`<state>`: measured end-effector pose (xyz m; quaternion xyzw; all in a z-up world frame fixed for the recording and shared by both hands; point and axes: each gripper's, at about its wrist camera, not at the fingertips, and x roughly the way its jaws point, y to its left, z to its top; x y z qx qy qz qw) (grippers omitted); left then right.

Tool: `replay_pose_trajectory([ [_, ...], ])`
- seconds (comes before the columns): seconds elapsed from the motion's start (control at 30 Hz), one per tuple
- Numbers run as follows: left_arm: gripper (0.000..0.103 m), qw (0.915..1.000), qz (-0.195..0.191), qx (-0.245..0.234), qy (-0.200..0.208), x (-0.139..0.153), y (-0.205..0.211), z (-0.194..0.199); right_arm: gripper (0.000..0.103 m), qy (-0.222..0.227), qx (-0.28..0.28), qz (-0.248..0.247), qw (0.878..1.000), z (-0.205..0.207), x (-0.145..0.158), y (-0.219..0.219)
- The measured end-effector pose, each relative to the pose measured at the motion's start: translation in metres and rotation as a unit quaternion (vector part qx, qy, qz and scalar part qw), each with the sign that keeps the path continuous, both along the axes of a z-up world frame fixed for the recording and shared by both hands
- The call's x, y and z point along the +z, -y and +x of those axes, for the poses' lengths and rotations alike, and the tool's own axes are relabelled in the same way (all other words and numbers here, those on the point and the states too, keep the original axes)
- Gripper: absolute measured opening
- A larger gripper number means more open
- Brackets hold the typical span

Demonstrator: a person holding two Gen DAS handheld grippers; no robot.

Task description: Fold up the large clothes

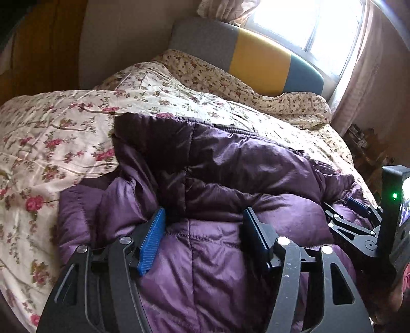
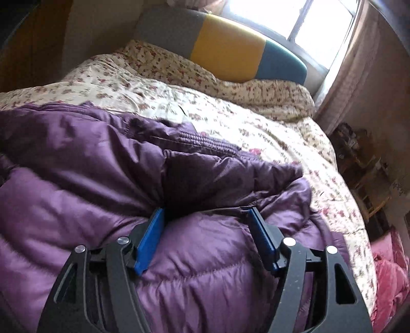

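Observation:
A large purple quilted down jacket [image 1: 217, 179] lies bunched on a floral bedspread [image 1: 51, 133]. My left gripper [image 1: 203, 217] is open, its blue pads [image 1: 151, 238] pressed down on either side of a puffy fold of the jacket near its front edge. My right gripper [image 2: 207, 215] is open too, its blue pads [image 2: 150, 240] straddling another puffy fold of the jacket [image 2: 102, 166]. The right gripper also shows at the right edge of the left wrist view [image 1: 358, 212]. The jacket's ribbed hem [image 2: 202, 143] faces the headboard.
The bed has a grey, yellow and teal headboard [image 2: 225, 46] under a bright window [image 1: 307, 23]. A floral pillow [image 2: 256, 89] lies at the head. Cluttered shelves [image 2: 364, 164] stand to the right. A pink garment [image 2: 389, 269] lies at the bed's right edge.

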<state>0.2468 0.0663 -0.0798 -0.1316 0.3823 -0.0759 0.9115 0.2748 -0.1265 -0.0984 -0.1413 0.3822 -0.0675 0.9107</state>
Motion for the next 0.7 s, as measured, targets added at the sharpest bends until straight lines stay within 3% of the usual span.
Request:
replay_pose_trajectory([
  [0.4,0.066,0.9988,-0.027,0.036,0.022,0.027,-0.050,-0.054,0.069,0.037,0.014,-0.029,0.999,-0.069,0.033,0.022],
  [0.7,0.066,0.9962,-0.047,0.073,-0.005,0.006,-0.087,-0.081,0.068,0.004,-0.037,-0.065,0.997,-0.082,0.001,0.053],
])
